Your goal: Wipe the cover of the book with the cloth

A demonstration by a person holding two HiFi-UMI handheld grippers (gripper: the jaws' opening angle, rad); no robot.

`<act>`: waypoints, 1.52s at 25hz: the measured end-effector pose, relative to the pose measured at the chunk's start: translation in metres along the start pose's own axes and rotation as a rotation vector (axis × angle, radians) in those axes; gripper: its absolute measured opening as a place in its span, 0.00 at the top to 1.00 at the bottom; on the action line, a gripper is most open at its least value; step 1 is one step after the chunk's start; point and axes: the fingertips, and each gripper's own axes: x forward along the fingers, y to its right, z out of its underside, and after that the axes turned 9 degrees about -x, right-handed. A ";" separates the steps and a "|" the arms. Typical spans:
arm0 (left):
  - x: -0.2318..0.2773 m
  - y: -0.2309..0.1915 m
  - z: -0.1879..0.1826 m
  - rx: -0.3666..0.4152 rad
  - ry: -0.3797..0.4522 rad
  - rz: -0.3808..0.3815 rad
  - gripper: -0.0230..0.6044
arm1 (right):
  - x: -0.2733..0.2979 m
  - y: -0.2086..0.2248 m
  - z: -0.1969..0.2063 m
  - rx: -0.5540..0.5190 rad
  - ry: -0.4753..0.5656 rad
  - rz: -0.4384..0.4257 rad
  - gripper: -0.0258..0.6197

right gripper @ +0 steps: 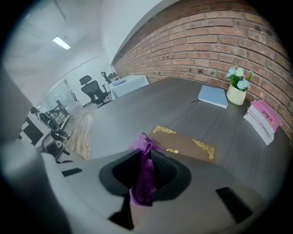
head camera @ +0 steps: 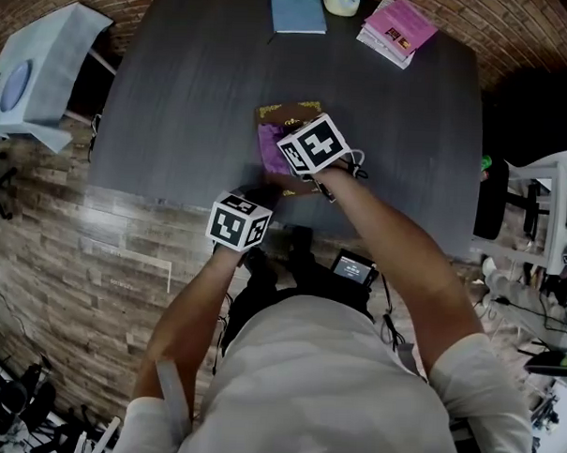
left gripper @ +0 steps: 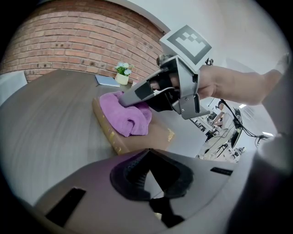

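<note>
cloth (left gripper: 131, 115) clamped in right gripper (right gripper: 147, 159), resting on the book (right gripper: 185, 145).

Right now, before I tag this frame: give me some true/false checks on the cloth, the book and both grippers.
1. The right gripper is shut on the purple cloth. True.
2. The left gripper grips a corner of the brown book. False: its jaws are together on nothing, and the book lies beyond its tips.
3. The cloth rests on the book's cover. True.
4. The brown book lies open. False: it is closed and flat on the table.
5. The flower pot stands on the brown book. False: it stands at the table's far end, between a blue book and a pink stack.
</note>
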 end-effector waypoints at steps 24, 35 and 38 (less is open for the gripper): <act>0.000 -0.001 -0.001 0.002 0.007 -0.004 0.95 | -0.044 0.065 0.054 0.067 -0.040 0.146 0.85; 0.001 -0.002 -0.001 0.002 0.004 -0.003 0.95 | -0.074 0.095 0.087 0.113 -0.062 0.240 0.85; 0.000 -0.002 -0.001 -0.008 0.007 0.003 0.95 | -0.085 0.101 0.090 0.124 -0.049 0.269 0.85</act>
